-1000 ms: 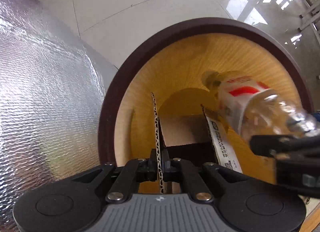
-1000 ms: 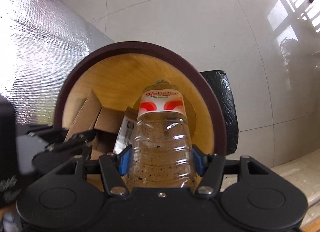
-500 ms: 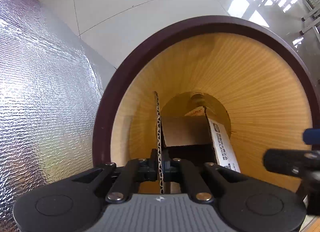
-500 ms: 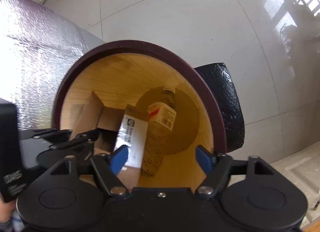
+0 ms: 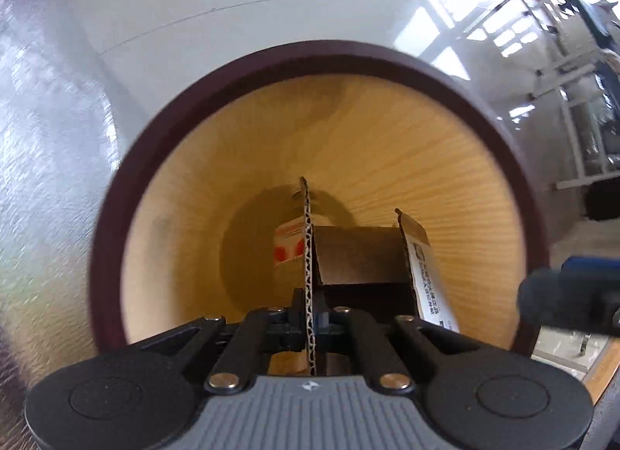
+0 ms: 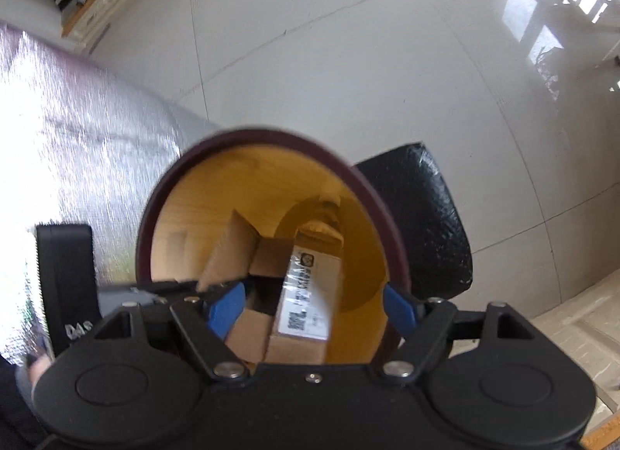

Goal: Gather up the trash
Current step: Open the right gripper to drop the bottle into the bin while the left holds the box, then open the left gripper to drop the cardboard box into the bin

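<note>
The left gripper, pinching the brown corrugated cardboard box flap, hangs over the round wood-lined bin, box long axis toward twelve o'clock; the right gripper gapes empty.

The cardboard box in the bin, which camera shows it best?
The right wrist view: the cardboard box shows its open top, flaps and white label inside the bin. The left wrist view shows only flap edges, one pinched in the left gripper.

Left gripper points straight down, jaws pinched tight; right gripper jaws spread wide, empty
</note>
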A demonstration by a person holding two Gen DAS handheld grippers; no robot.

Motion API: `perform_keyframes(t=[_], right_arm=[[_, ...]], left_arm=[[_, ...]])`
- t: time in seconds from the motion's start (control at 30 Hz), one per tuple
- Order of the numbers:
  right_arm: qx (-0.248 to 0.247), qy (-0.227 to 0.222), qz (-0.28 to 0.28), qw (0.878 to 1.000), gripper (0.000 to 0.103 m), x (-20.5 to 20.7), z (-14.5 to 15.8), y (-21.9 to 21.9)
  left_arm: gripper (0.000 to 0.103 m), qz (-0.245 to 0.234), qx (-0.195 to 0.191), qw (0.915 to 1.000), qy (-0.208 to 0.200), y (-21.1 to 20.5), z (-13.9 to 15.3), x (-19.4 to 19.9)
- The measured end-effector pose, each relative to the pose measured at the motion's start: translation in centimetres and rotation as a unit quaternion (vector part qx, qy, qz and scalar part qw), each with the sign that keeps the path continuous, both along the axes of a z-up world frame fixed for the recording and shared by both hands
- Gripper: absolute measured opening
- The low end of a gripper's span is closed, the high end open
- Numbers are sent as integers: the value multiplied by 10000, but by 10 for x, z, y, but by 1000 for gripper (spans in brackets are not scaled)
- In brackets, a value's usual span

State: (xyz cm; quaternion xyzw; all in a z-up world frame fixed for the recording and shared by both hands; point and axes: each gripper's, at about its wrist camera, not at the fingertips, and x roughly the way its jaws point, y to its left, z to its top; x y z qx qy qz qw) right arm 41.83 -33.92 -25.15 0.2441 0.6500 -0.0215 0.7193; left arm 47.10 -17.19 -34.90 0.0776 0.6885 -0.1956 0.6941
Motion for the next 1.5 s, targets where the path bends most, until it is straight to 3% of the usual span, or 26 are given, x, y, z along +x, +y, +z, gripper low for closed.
perform_keyframes(t=[0.1, 0.17, 0.33, 0.37, 0.43, 0.5, 0.53, 0.57, 0.63, 0.73, 0.8, 0.87, 0.93, 1.17, 1.33, 1.5], right_arm=[[17, -136, -172, 9998, 79, -1, 10, -8], [38, -188, -196, 9996, 79, -2, 13, -9], [123, -209, -194, 9995, 79, -8, 12, -9], [141, -201, -190, 9995, 79, -10, 11, -9], [145, -186, -201, 9995, 79, -12, 10, -12], [159, -187, -269, 9993, 79, -15, 10, -14], [164, -180, -312, 9992, 79, -16, 10, -17], [157, -174, -360, 9991, 79, -17, 10, -18], [144, -160, -459, 9987, 79, -17, 11, -21], [129, -161, -498, 9985, 77, -17, 13, -22], [97, -134, -489, 9987, 71, -14, 11, -20], [114, -134, -525, 9985, 58, -13, 11, -20], [144, -130, -576, 9982, 52, -12, 11, -19], [164, -229, -587, 9979, 51, -8, 10, -11], [174, -299, -587, 9977, 51, -8, 12, -10], [163, -325, -710, 9968, 50, -8, 11, -13]], left_arm=[[3, -255, 164, 9995, -81, -13, -12, -3], [4, -411, 479, 9977, -233, -20, -21, -5], [6, -788, 1272, 9853, -827, -26, -32, -2], [5, -812, 1273, 9845, -888, -25, -32, -1], [5, -685, 881, 9904, -811, -21, -28, 0], [14, -331, 318, 9979, -454, -13, -22, 3], [27, -116, 87, 9997, -207, -10, -21, 4], [49, 51, 5, 10000, -61, -8, -20, 5], [71, 264, -24, 9996, -78, -5, -14, 3], [67, 250, -222, 9994, -27, 1, -3, -2], [52, 283, -304, 9991, -54, 4, 3, -3], [34, 367, -408, 9985, -15, 5, 8, -1], [25, 459, -553, 9974, 80, 2, 9, -3], [25, 568, -795, 9952, 24, -4, -7, 4], [25, 125, -1058, 9943, 87, -16, -10, -8], [25, 147, -1193, 9926, 142, -17, -16, -10]])
